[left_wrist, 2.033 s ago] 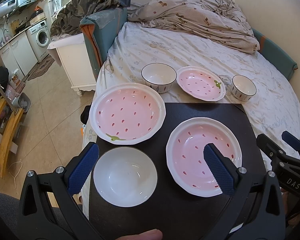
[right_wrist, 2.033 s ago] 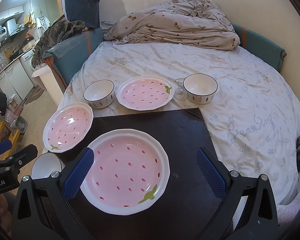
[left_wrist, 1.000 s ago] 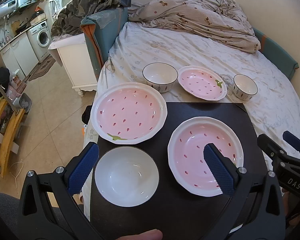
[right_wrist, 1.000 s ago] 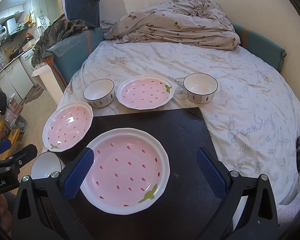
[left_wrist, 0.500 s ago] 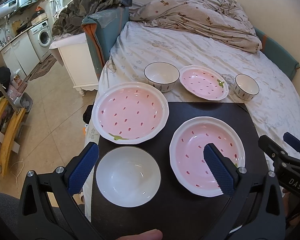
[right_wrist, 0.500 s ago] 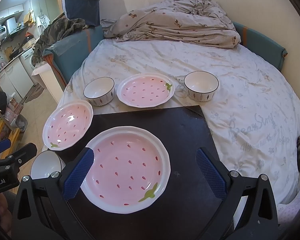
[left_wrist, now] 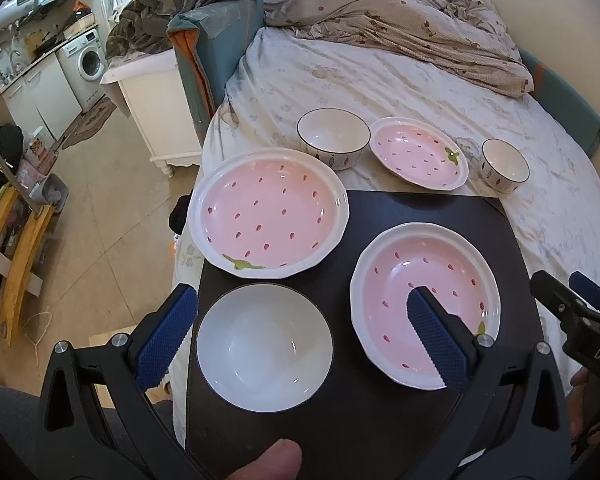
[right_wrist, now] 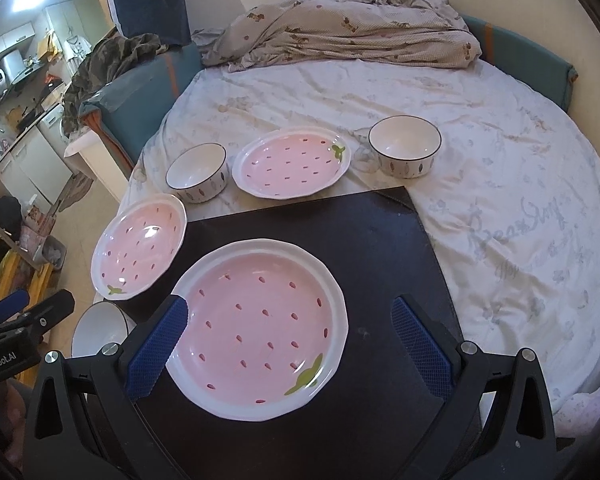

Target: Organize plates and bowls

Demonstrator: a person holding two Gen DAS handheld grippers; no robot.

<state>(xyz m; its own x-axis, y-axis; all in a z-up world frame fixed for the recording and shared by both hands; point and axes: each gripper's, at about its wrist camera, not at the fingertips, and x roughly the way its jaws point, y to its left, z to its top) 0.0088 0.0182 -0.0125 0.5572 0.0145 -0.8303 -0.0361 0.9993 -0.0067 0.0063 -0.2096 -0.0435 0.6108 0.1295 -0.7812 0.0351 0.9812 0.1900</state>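
On a black board [left_wrist: 404, 208] [right_wrist: 364, 240] lie two pink strawberry plates, one at the left [left_wrist: 266, 218] [right_wrist: 140, 254] and one at the right [left_wrist: 426, 300] [right_wrist: 260, 334], and a white bowl [left_wrist: 264, 346] [right_wrist: 96, 328]. A third pink plate [left_wrist: 418, 158] [right_wrist: 292, 162] and two patterned bowls, one on its left [left_wrist: 334, 136] [right_wrist: 196, 170] and one on its right [left_wrist: 504, 164] [right_wrist: 404, 150], sit on the bed beyond. My left gripper [left_wrist: 302, 320] is open and empty above the white bowl. My right gripper [right_wrist: 290, 334] is open and empty above the right plate.
The bed [right_wrist: 480, 128] with a crumpled quilt [right_wrist: 340, 32] lies behind and to the right of the board. A white cabinet [left_wrist: 156, 108] and a floor drop lie to the left. The board's right part [right_wrist: 396, 280] is bare.
Both views have shifted slightly closer to the dishes. Nothing on the board or bed has moved, and both grippers stay open.
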